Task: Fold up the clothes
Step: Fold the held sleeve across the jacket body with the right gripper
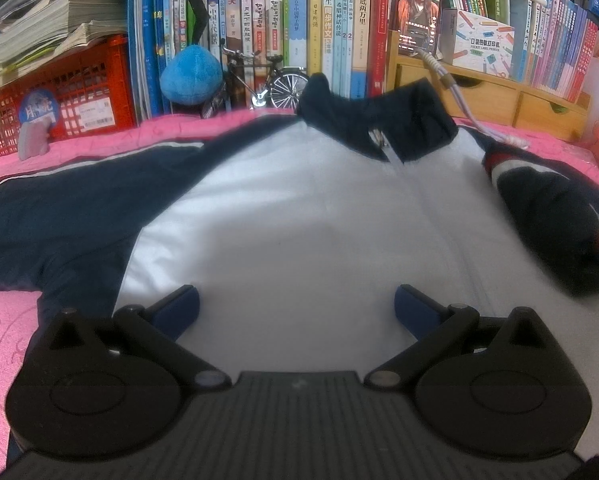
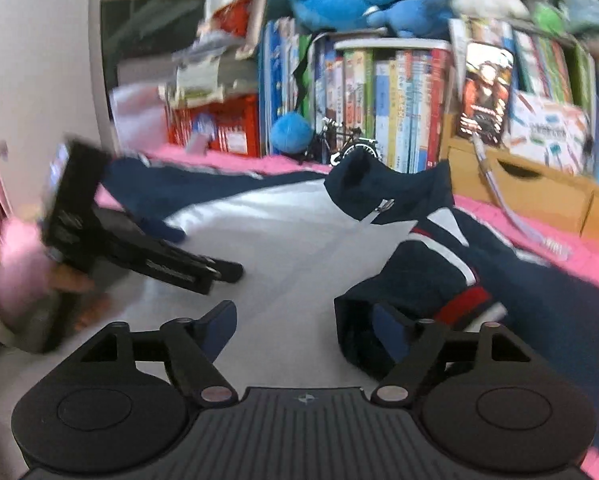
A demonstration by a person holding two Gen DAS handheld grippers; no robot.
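Left wrist view: left gripper [image 1: 295, 306] fingers apart over the white jacket [image 1: 299, 208]; right gripper [image 2: 305, 330] fingers apart, the folded sleeve [image 2: 439, 280] at lower right.

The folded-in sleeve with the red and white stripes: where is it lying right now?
The sleeve lies on the right side of the jacket's white front, below the navy collar, with its cuff end beside the open right gripper.

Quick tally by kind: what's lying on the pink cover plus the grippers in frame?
Navy-and-white zip jacket: 1
Black two-finger grippers with blue pads: 2 (left gripper, right gripper)
Miniature metal bicycle: 1
Round blue plush toy: 1
Total: 5
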